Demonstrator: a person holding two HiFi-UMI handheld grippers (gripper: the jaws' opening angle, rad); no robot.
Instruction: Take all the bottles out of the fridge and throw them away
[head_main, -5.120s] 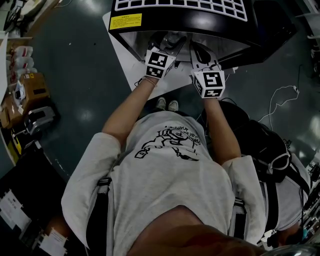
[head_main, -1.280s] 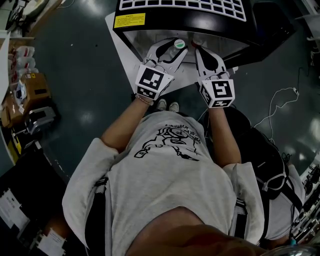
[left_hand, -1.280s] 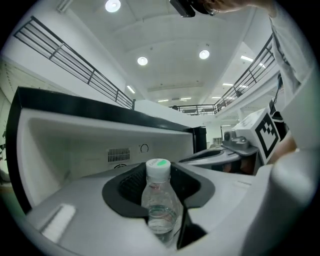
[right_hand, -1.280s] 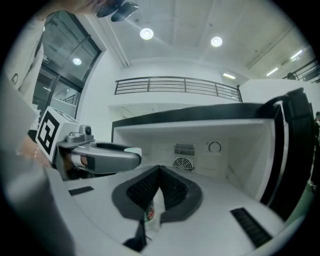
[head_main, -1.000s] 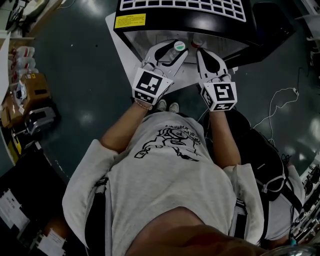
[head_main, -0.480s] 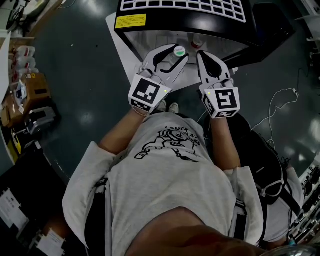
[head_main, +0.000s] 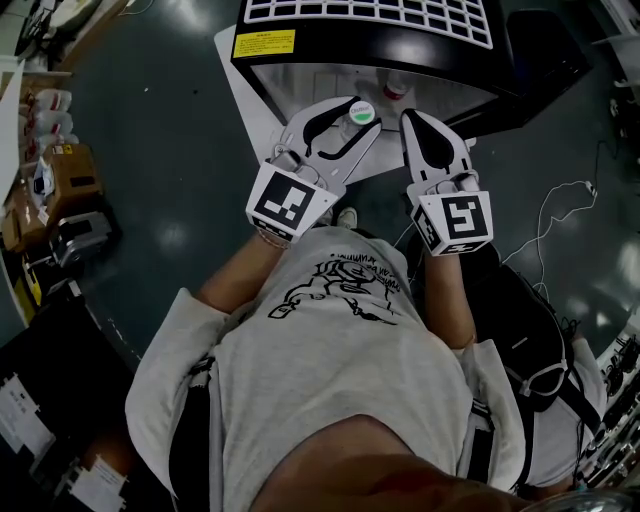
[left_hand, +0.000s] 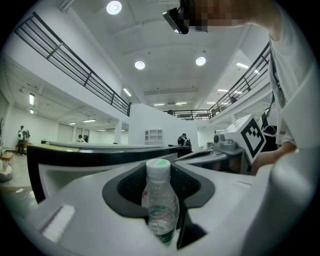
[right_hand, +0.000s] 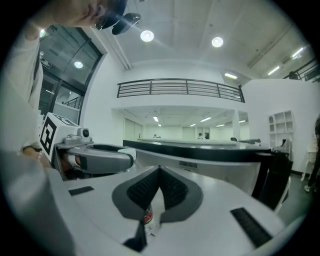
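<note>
Now, left gripper (left_hand: 160, 169) clamped on bottle (left_hand: 161, 207), right gripper (right_hand: 159, 170) jaws together.

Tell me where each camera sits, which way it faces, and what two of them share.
Head view: on the person's head, facing steeply down at the black-topped fridge; grey T-shirt and both forearms show.
Left gripper view: on the left tongs, facing level along them at the clear plastic bottle with white cap they grip; T-shirt at right.
Right gripper view: on the right tongs, facing along shut jaws toward the fridge; T-shirt at left.
Shared: head and left gripper views both show that bottle.
</note>
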